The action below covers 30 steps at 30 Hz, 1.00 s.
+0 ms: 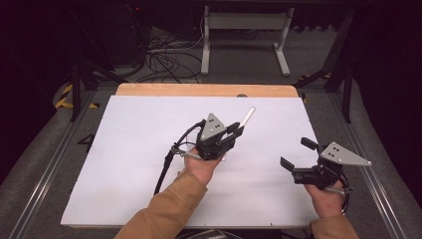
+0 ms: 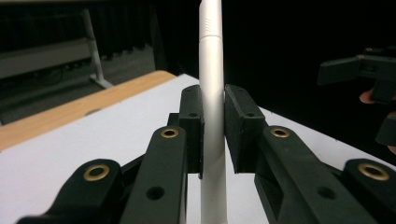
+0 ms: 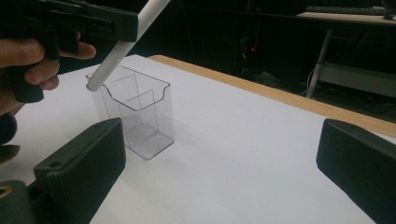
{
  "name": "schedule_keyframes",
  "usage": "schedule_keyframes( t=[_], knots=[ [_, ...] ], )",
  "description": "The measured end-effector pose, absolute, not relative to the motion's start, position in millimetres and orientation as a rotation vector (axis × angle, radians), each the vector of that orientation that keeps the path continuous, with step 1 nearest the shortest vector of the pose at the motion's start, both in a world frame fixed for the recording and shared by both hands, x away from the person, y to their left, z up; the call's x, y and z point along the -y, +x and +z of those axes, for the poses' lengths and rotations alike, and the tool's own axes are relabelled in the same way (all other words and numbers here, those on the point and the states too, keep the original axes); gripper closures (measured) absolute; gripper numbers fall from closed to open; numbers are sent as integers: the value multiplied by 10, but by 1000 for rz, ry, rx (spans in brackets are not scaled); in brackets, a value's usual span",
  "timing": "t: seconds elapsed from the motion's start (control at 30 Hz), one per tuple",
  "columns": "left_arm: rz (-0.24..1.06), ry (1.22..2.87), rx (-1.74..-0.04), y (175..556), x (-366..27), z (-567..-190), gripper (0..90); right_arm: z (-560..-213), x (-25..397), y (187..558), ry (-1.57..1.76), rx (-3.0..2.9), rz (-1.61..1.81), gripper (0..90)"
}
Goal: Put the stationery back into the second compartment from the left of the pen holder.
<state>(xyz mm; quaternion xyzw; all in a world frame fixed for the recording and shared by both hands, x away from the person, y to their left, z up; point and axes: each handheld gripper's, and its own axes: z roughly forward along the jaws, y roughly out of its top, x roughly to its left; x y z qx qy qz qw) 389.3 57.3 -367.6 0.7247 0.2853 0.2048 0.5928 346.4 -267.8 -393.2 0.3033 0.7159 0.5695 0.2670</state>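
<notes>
Black left tongs [image 2: 213, 135] clamped on a white pen [image 2: 211, 93], 2 pads pressed against its barrel, pen standing near upright between them in the left gripper view. Seen from the right gripper view, pen [image 3: 122, 44] tilted, lower tip right at the rim of a clear plastic holder [image 3: 140, 116] with inner dividers, standing upright on the white table [image 3: 243, 154]. Whether tip touches rim: cannot tell. Right tongs [image 3: 224, 168] spread wide and empty, held off to the side, well apart from the holder. From the high view, left tongs [image 1: 226, 137] over mid-table, right tongs [image 1: 297, 157] near the table's right edge. Judged progress: pick-up done, pen carried to the holder; left to do, lowering it into a compartment and letting go.
</notes>
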Motion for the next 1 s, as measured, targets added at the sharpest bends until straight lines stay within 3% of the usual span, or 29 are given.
schedule_keyframes(
  t=[0.67, 1.0],
  knots=[
    [520, 1558, -663, 4055, -1003, -3806, 785, -3966, 2632, 3485, 809, -1957, 1539, 21],
    [603, 1553, -663, 4132, -1097, -3936, 784, -3973, 2610, 3489, 797, -1961, 1550, 21]
  ],
)
